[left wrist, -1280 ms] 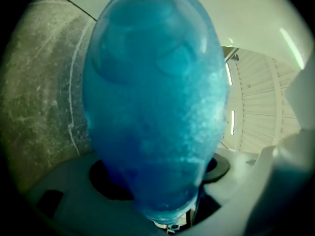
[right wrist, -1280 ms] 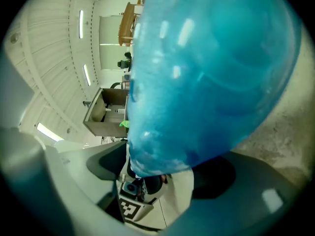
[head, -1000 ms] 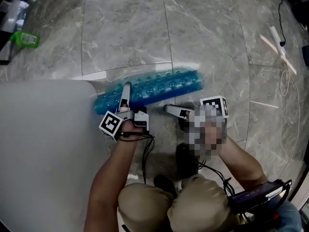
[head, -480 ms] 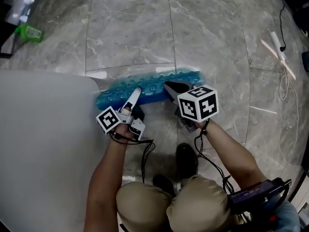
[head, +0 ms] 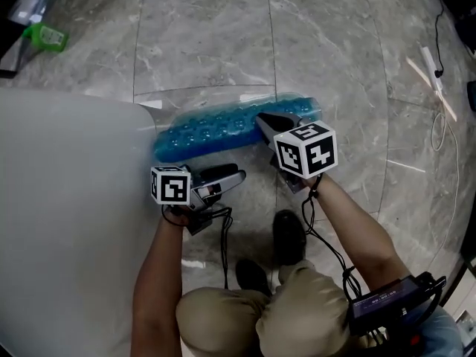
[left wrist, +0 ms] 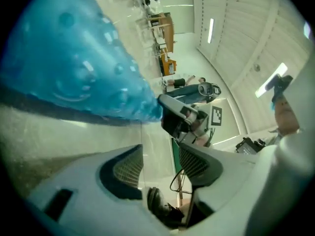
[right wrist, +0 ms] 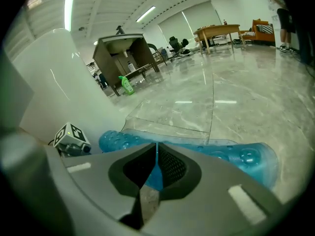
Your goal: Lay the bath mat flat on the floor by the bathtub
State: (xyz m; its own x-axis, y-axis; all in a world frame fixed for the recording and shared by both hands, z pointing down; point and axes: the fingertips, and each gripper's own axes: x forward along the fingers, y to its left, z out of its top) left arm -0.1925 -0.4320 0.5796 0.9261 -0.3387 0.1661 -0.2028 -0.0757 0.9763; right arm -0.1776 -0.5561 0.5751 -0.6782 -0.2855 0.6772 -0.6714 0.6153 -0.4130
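A crouching person works at the foot of a white bathtub, where the blue bath mat lies on the grey marble floor, still bunched into a long, bubbled roll with one end against the tub's corner. The right gripper points down at the mat's near edge towards its far end, its jaws closed on a fold of the blue material; the right gripper view shows that fold pinched between the black pads. The left gripper hangs just off the mat on the person's side, pointing across towards the right one. Its jaws, which have just been closing, stand partly apart with nothing between them, only floor showing past the pads in the left gripper view. A sheet of clear film lies flat on the floor beyond the mat. A green bottle stands well apart near the top left, and a dark shoe shows below the grippers.
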